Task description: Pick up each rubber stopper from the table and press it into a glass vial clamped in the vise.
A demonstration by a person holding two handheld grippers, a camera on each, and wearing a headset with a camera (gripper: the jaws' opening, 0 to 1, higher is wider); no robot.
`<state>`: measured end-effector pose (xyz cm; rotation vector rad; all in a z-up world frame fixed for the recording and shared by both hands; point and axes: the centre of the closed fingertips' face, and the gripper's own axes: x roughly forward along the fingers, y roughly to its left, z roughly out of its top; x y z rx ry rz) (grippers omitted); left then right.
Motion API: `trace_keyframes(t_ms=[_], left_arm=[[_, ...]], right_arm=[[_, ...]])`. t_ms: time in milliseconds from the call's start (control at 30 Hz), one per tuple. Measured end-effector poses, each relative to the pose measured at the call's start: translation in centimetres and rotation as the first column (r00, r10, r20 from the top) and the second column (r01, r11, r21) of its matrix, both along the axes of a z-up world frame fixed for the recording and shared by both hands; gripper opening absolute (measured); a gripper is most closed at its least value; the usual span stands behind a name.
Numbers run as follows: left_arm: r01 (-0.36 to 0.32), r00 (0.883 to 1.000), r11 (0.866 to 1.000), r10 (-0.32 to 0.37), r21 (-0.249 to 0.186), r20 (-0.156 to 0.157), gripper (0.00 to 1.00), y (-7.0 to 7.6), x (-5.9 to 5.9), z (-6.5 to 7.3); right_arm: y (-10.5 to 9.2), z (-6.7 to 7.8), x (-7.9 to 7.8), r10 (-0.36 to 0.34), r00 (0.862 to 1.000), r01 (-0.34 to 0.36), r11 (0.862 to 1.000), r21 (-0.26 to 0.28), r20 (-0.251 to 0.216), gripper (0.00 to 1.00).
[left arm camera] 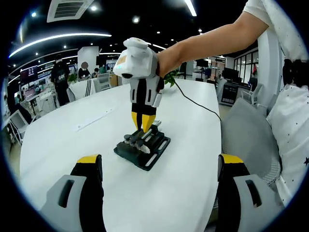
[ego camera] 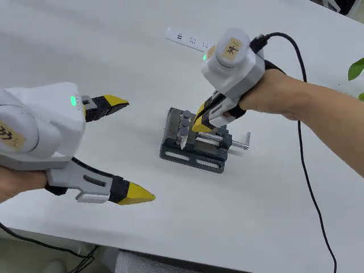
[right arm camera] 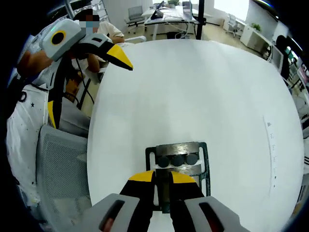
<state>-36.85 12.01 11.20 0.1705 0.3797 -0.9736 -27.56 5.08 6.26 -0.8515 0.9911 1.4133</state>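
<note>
White table (ego camera: 114, 51) top, broad and rounded, sits in an open office with ceiling lights, desks and chairs behind it; a white power strip (ego camera: 190, 40) lies near the far edge and a black cable (ego camera: 300, 142) trails from the right hand across the surface. Near the middle stands a dark vise (ego camera: 193, 151) with a short row of glass vials (ego camera: 183, 133) clamped upright in it. In the right gripper view three dark rubber stoppers (right arm camera: 178, 159) show side by side on top of that row. The right claw (ego camera: 200, 124) points down over the vise just beside the vials, its yellow tips drawn nearly together with only a slim gap. I cannot tell whether anything is pinched in that gap, since the tips and the dark vise body behind them run together, and whether the tips touch the vise is also unclear. The left claw (ego camera: 128, 148) hangs above bare table, well apart from the vise on the person's left, released wide with nothing between its tips. How many vials the vise holds is hard to make out in the head view, because the right claw covers part of the row. A green leaf (ego camera: 355, 68) is cut off at the right edge.
</note>
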Motion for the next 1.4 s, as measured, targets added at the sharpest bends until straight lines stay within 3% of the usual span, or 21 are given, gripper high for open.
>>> trace_keyframes(t_ms=[133, 233, 333, 433, 500, 567, 667, 733, 867, 967, 1167, 1300, 1400], left_arm=[[-0.003, 1.0, 1.0, 0.003, -0.001, -0.002, 0.99, 0.2, 0.0, -0.1], [-0.007, 1.0, 1.0, 0.007, -0.011, -0.002, 0.99, 0.3, 0.1, 0.2], [-0.014, 1.0, 1.0, 0.013, -0.02, -0.006, 0.99, 0.5, 0.3, 0.3], [-0.014, 1.0, 1.0, 0.014, -0.002, -0.008, 0.99, 0.6, 0.5, 0.0], [-0.01, 1.0, 1.0, 0.01, 0.007, -0.007, 0.99, 0.5, 0.6, -0.1], [-0.012, 1.0, 1.0, 0.012, 0.012, -0.002, 0.99, 0.6, 0.7, -0.3], [-0.018, 1.0, 1.0, 0.018, 0.024, -0.003, 0.99, 0.6, 0.9, -0.6], [-0.02, 1.0, 0.999, 0.02, 0.033, 0.001, 0.99, 0.6, 1.0, -0.7], [-0.039, 0.999, 0.998, 0.039, 0.041, -0.002, 0.99, 0.9, 1.3, -1.2], [-0.046, 0.999, 0.997, 0.046, 0.055, -0.01, 0.99, 0.9, 1.4, -1.7], [-0.052, 0.998, 0.996, 0.054, 0.069, -0.031, 0.99, 0.7, 1.2, -2.6], [-0.052, 0.997, 0.995, 0.055, 0.08, -0.045, 0.99, 0.5, 1.2, -3.2], [-0.054, 0.997, 0.995, 0.058, 0.08, -0.052, 0.99, 0.4, 1.2, -3.4]], right_arm=[[-1.6, 0.8, -0.3, -0.071, 0.997, 0.07, 0.995, 0.075, 0.022, 0.15], [-3.0, 1.2, -0.7, -0.138, 0.99, 0.135, 0.982, 0.132, 0.017, 0.2], [-4.7, 1.8, -1.4, -0.208, 0.978, 0.198, 0.958, 0.206, 0.029, 0.27], [-6.4, 1.9, -2.0, -0.267, 0.963, 0.25, 0.938, 0.242, 0.039, 0.34], [-7.3, 2.0, -2.2, -0.316, 0.948, 0.293, 0.911, 0.29, 0.034, 0.38], [-8.0, 2.0, -2.6, -0.337, 0.941, 0.309, 0.898, 0.314, 0.04, 0.42], [-9.4, 1.4, -3.1, -0.391, 0.92, 0.356, 0.861, 0.363, 0.024, 0.48], [-10.1, 1.2, -3.4, -0.415, 0.91, 0.374, 0.84, 0.393, 0.022, 0.54], [-11.4, 0.1, -4.3, -0.434, 0.901, 0.388, 0.824, 0.413, 0.019, 0.64], [-12.0, -0.2, -4.8, -0.458, 0.889, 0.409, 0.803, 0.434, 0.009, 0.7], [-12.4, 0.0, -5.3, -0.491, 0.871, 0.424, 0.761, 0.491, 0.008, 0.81], [-12.5, 0.3, -5.7, -0.5, 0.866, 0.426, 0.748, 0.509, 0.009, 0.86], [-12.6, 0.5, -5.5, -0.509, 0.861, 0.429, 0.726, 0.537, 0.001, 0.9]])
